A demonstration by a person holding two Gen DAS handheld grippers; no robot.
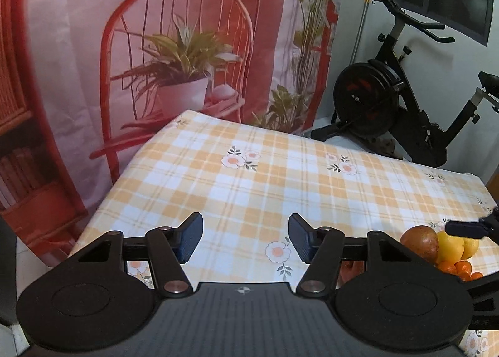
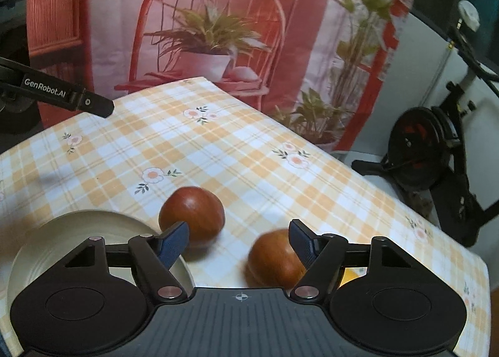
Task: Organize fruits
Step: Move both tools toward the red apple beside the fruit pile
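Observation:
My right gripper [image 2: 238, 243] hangs open over the checked tablecloth [image 2: 249, 151], and its pads press on nothing. One red-brown round fruit [image 2: 195, 213] lies just beyond its left finger. A second red-brown fruit [image 2: 274, 258] lies low by the right finger, partly hidden under it. A cream plate [image 2: 37, 251] sits at the lower left, behind the gripper body. My left gripper [image 1: 245, 238] is open above bare cloth, nothing between its fingers. In the left wrist view a red-brown fruit [image 1: 419, 243], yellow fruits [image 1: 450, 246] and small oranges [image 1: 458, 268] are piled at the right.
A printed backdrop [image 1: 156, 60] of a red chair and plants hangs behind the table's far edge. An exercise bike [image 1: 389, 98] stands on the floor at the right. A finger of the left gripper [image 2: 62, 95] reaches in at the left of the right wrist view.

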